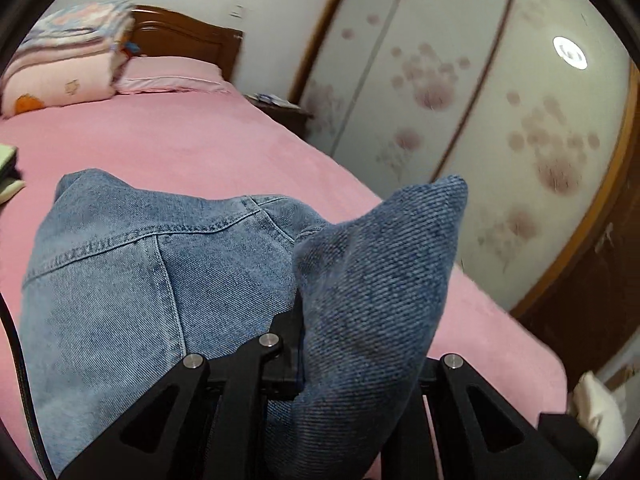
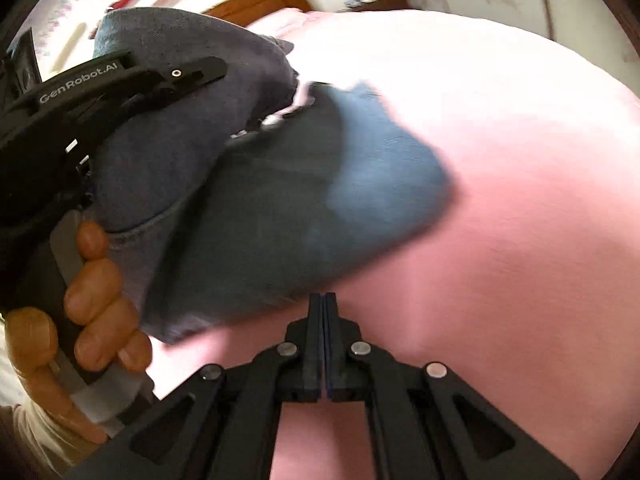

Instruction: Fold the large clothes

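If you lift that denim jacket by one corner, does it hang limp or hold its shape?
Probably half stiff: the pinched flap of the denim jacket stands up in the left gripper. The rest likely sags, since it lies draped on the pink bed.

Place: home bedroom
Evidence: pink-sheeted bed [image 1: 192, 140], carved brown wooden headboard [image 1: 180, 36], folded pastel quilts [image 1: 68, 56], flower-patterned sliding wardrobe doors [image 1: 460, 92]

A pink-sheeted bed [image 1: 192, 140] is sitting against a wooden headboard [image 1: 180, 38], floral wardrobe doors [image 1: 480, 120] standing beside it.
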